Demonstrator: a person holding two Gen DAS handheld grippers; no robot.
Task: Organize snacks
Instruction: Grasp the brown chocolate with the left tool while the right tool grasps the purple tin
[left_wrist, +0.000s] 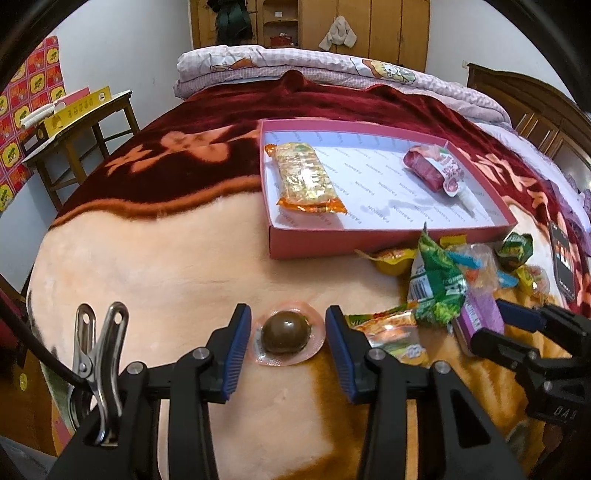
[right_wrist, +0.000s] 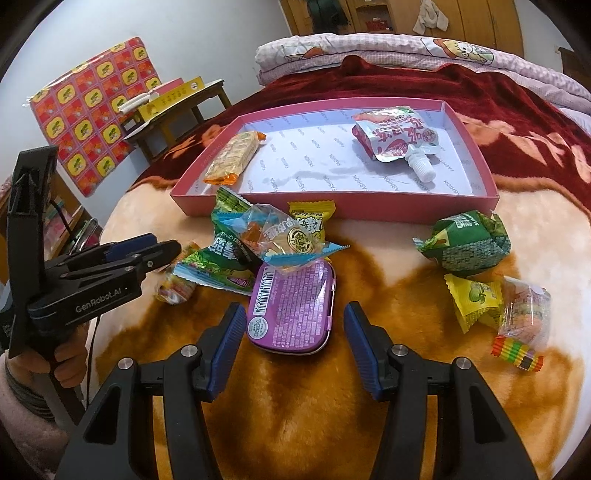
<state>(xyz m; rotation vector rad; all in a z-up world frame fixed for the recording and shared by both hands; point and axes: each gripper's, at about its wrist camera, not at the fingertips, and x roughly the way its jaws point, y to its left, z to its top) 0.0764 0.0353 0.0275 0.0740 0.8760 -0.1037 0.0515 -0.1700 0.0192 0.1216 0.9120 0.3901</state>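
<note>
In the left wrist view our left gripper (left_wrist: 288, 332) straddles a brown ball in a clear blister (left_wrist: 286, 332) on the blanket (left_wrist: 147, 266); the jaws stand apart, the left pad just beside the wrapper's edge, the right one clear.

In the right wrist view our right gripper (right_wrist: 295, 336) brackets the purple tin (right_wrist: 291, 306), jaws apart, not touching. The pink tray (right_wrist: 332, 208) beyond holds a biscuit pack (right_wrist: 234, 157) near its left wall and a spouted pouch (right_wrist: 399, 138) near its far right corner.

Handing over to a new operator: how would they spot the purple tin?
Start at the pink tray on the bed and come down to the snack pile in front of it. The purple tin lies at the pile's near edge, between the right claw's fingers. It is the only flat, hard, rounded case; everything else is crinkly wrappers.
</note>
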